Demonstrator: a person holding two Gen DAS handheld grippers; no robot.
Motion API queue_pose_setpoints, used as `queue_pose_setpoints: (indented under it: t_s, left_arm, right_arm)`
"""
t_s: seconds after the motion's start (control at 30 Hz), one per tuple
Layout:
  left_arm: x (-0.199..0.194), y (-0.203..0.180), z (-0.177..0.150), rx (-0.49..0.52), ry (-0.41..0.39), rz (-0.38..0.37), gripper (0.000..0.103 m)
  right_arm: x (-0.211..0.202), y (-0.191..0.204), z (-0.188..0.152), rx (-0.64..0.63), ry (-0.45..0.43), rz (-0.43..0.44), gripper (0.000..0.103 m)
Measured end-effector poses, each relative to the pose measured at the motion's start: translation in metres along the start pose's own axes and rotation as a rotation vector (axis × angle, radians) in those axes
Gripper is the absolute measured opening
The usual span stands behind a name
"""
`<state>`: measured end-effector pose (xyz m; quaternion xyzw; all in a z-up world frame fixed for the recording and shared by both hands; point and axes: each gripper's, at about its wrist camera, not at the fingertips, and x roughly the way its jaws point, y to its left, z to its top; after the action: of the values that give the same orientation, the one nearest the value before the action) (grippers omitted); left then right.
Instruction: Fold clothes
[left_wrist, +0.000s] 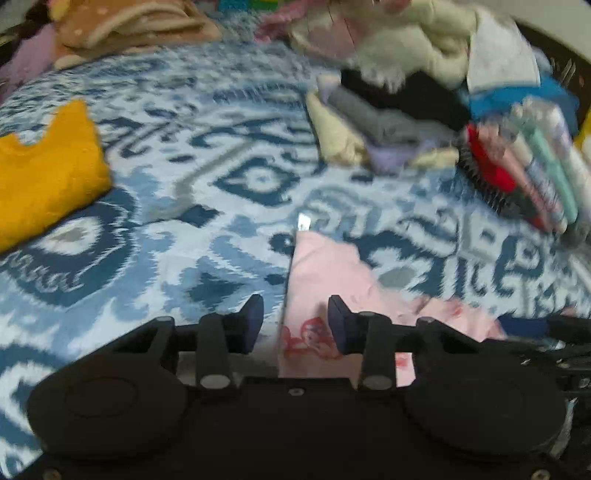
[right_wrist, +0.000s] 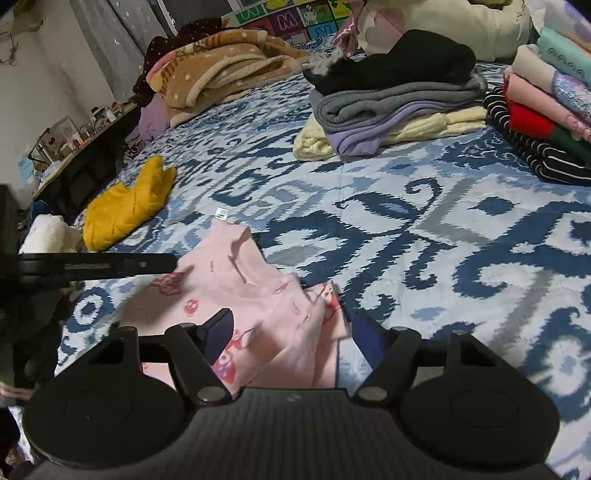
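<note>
Grippers (left_wrist: 295, 321) (right_wrist: 291, 332) tilt down, fingers parted over pink garment (right_wrist: 255, 280).

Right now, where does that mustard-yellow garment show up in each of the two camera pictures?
Left wrist view: the yellow garment lies at the far left edge, on the blue patterned bedspread.
Right wrist view: the same garment sits left of centre, near the bed's left edge.
Shared landmark: the pink garment with its white tag, just ahead of the fingers.
</note>
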<state>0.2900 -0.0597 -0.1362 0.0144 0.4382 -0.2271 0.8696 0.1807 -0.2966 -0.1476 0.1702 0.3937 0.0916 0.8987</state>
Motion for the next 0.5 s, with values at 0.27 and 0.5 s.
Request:
queue_pose_setpoints:
  t_s: [0.27,0.5]
  left_arm:
    - [0.041,0.019,0.025,-0.063,0.027,-0.086,0.038]
    - [0.027,0.009,0.03,-0.061,-0.004,-0.187,0.001]
  right_arm:
    - [0.014,-0.003,0.001,-0.029,0.013,-0.012,0.055]
    - [-0.003,0.002,0.0,-0.06,-0.023,0.011,0.024]
